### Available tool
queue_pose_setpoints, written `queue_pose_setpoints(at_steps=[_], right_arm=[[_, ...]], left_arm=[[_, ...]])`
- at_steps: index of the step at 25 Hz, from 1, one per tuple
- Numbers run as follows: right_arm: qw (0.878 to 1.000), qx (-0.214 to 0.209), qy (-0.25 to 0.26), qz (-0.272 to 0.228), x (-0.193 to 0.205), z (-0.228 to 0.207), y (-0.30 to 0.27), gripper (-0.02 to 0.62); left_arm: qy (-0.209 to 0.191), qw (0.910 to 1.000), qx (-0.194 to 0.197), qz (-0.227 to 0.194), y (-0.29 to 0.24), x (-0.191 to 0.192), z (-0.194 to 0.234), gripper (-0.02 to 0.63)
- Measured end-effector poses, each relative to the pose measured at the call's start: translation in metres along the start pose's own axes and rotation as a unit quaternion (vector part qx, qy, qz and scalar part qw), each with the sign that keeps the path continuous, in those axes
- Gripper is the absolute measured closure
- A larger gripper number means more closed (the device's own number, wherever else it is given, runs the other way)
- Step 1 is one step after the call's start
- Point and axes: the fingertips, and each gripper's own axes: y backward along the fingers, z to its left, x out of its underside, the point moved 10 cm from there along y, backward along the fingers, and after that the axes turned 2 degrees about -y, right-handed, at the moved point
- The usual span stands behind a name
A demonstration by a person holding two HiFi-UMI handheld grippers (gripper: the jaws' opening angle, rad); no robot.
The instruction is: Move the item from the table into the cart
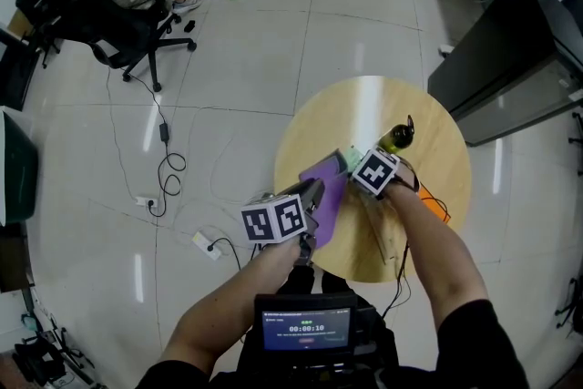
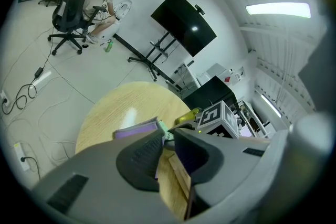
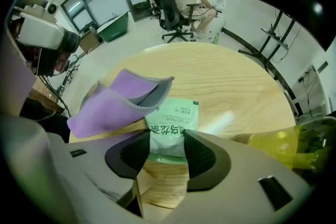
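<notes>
Pale wood forms the round table (image 1: 428, 118), seen from the head view with both grippers over its near-left part. The left gripper (image 1: 312, 219) meets a purple cloth (image 1: 328, 196) that overhangs the table's near-left edge. The right gripper (image 1: 357, 167) points steeply down just beside it. A yellow-green bottle (image 1: 398, 137) lies toward the middle, and a small orange object (image 1: 439, 209) sits by the near-right edge. In the left gripper view, the jaws are pressed nearly together with a strip of the purple cloth pinched between them, and the rest of the cloth (image 2: 134, 131) rises beyond the tips. In the right gripper view, a green packet (image 3: 176, 115) lies flat on the table near the near edge. Its closer end stands between the half-spread jaws, and both pads touch its sides. The cloth (image 3: 115, 105), raised and folded, overlaps the packet's left corner. The bottle (image 3: 283, 144) lies at the right.
</notes>
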Motion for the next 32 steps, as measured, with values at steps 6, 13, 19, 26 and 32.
queue_pose_setpoints(at_steps=[6, 13, 19, 26, 32], right_arm=[[0.999, -0.009, -0.006, -0.048, -0.009, 0.01, 0.013, 0.416], [0.997, 0.03, -0.03, -0.067, 0.007, 0.03, 0.063, 0.414], [0.99, 0.062, -0.033, -0.121, 0.008, 0.069, 0.127, 0.414], [0.971, 0.108, -0.044, -0.207, 0.023, 0.124, 0.228, 0.414], [0.935, 0.145, -0.075, -0.314, 0.058, 0.185, 0.312, 0.414]], left_arm=[[-0.001, 1.0, 0.007, -0.004, 0.008, 0.001, -0.004, 0.525], [-0.008, 0.9995, 0.022, -0.02, 0.035, 0.003, -0.033, 0.525], [-0.005, 0.998, 0.045, -0.044, 0.077, 0.008, -0.058, 0.525], [-0.011, 0.9934, 0.084, -0.077, 0.139, 0.021, -0.108, 0.566], [-0.087, 0.9836, 0.111, -0.112, 0.198, 0.03, -0.154, 0.587]])
